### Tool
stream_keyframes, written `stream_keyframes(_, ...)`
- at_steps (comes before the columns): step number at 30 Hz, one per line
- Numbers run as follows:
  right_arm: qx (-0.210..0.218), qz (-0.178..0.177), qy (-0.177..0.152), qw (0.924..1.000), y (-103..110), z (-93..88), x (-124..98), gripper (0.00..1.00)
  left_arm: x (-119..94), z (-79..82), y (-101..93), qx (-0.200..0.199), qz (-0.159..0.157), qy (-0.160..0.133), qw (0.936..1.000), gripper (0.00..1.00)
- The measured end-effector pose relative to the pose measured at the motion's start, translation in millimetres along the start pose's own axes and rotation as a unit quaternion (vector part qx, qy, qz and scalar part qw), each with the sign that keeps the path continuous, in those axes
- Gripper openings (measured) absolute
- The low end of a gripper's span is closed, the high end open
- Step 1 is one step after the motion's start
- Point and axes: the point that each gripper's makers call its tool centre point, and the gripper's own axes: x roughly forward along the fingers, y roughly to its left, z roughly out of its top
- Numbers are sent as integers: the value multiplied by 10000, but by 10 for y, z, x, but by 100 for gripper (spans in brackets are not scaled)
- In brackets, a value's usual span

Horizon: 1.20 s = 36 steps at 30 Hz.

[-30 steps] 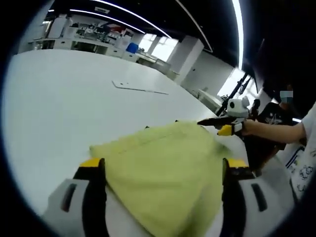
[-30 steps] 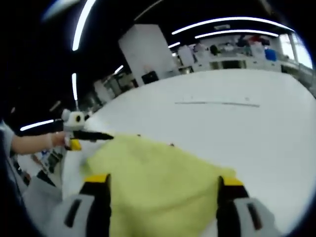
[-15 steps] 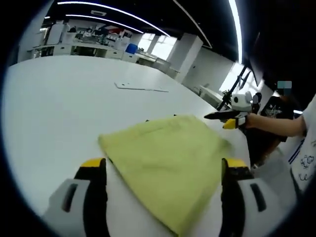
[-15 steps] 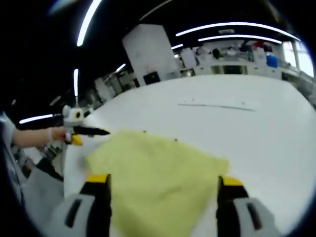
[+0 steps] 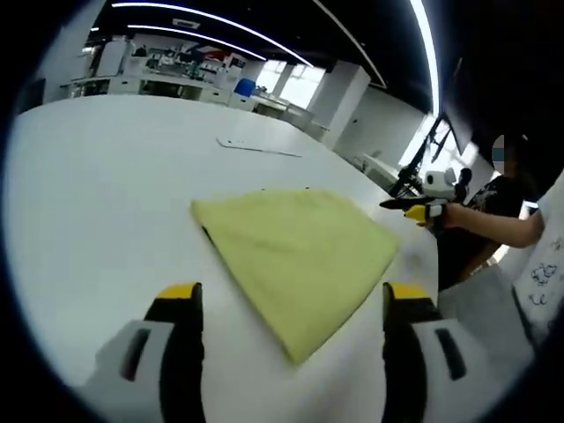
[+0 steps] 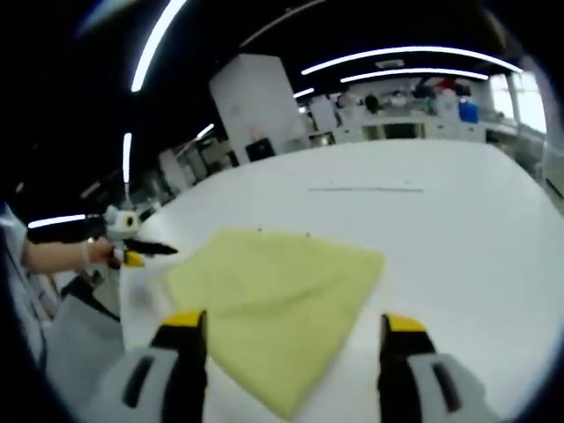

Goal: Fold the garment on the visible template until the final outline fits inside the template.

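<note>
Garment: the yellow-green garment lies flat on the white worktop, folded into a compact four-sided shape with clean edges; in the right gripper view it sits just ahead of the jaws.
Template: small dark marks show at the garment's far edge, likely template corners; the outline itself is too faint to trace, so whether the fold fits inside cannot be confirmed.
Left tongs: the left tongs are spread wide, holding nothing, raised clear of the cloth; seen from the right gripper view they look closed to a point, but that is too small to trust.
Right tongs: the right tongs are spread, empty, above the near corner of the garment.
Progress: folding looks essentially finished, with the garment released.
Left to do: at most a check of the outline against the template, and a nudge if an edge overhangs.
Other: a thin line lies well beyond the garment.
</note>
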Motion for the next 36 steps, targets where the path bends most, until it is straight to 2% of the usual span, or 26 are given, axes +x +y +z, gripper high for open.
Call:
stream_keyframes(6,25,-86,16,10000,16,-173,-169,68,-115,-166,-26,-95,79,39,9999,67)
stream_keyframes(12,31,-155,146,9998,36,-382,-261,56,-159,-348,12,-208,225,156,9994,56)
stream_keyframes(16,132,-126,220,9996,59,-515,-292,48,-166,-440,55,-265,269,228,9990,52)
stream_keyframes(24,397,17,387,9985,114,-720,-257,31,-171,-460,2,-327,262,267,9988,39)
stream_keyframes(28,452,43,399,9982,127,-739,-232,25,-170,-496,-6,-310,199,320,9988,34)
stream_keyframes(33,496,60,438,9978,104,-755,-193,12,-144,-508,-16,-314,206,317,9988,30)
stream_keyframes(36,522,62,439,9977,105,-759,-206,10,-127,-512,-6,-317,183,327,9988,28)
